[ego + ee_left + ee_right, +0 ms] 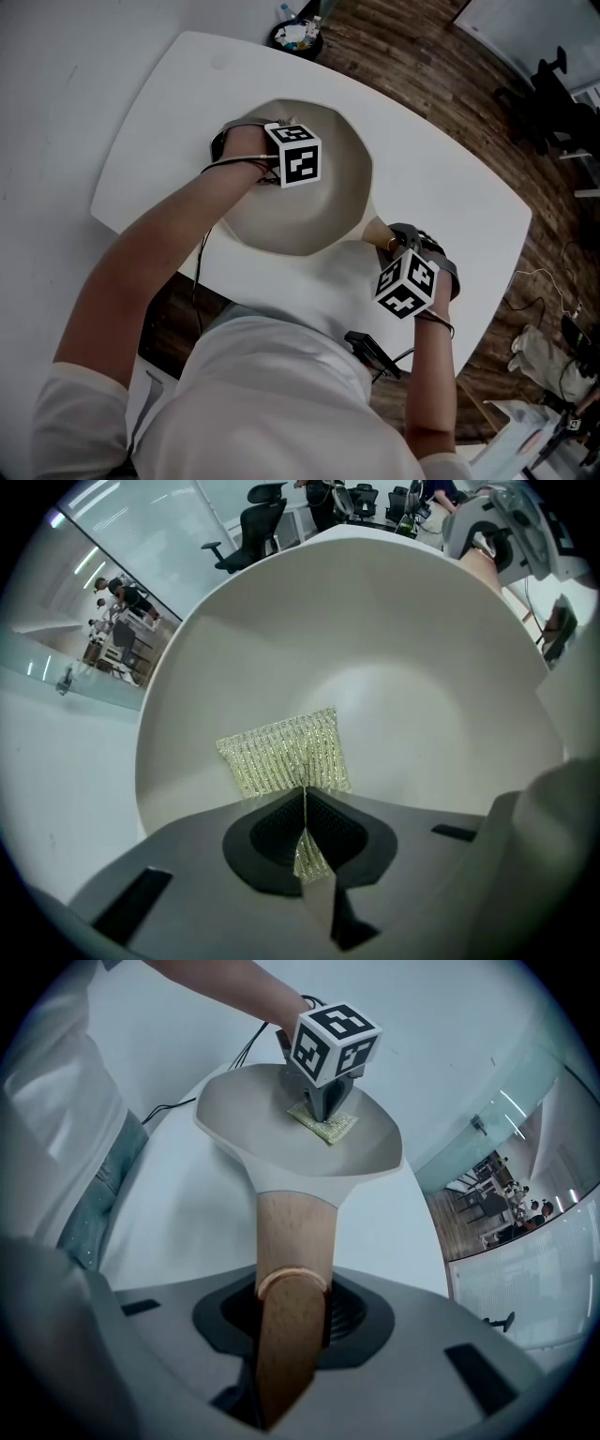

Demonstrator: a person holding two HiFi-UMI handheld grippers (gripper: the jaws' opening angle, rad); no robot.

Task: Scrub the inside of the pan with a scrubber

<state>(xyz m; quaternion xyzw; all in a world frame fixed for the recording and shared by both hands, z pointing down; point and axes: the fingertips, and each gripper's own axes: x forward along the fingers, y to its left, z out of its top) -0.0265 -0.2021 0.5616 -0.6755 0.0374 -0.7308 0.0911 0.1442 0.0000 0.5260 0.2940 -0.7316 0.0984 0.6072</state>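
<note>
Hand-held grippers — left [305, 797] pinches scrubber [281, 752] | right [292, 1290] clamps pan handle [292, 1232] | white table [441, 187] — wood floor [412, 56]

White short-sleeved shirt [272, 394], wide and loose at the sleeves. Grey moulded shells on the left tool [305, 803] and the right tool [292, 1321], with black ribbed pads [272, 832] set inside. On top of each tool, a white cube [298, 156] with black square markers. Black straps [225, 141] just behind the tools. Thin black cable [200, 253] trailing back from the left tool. Small black clip [372, 352] on the shirt front.
</note>
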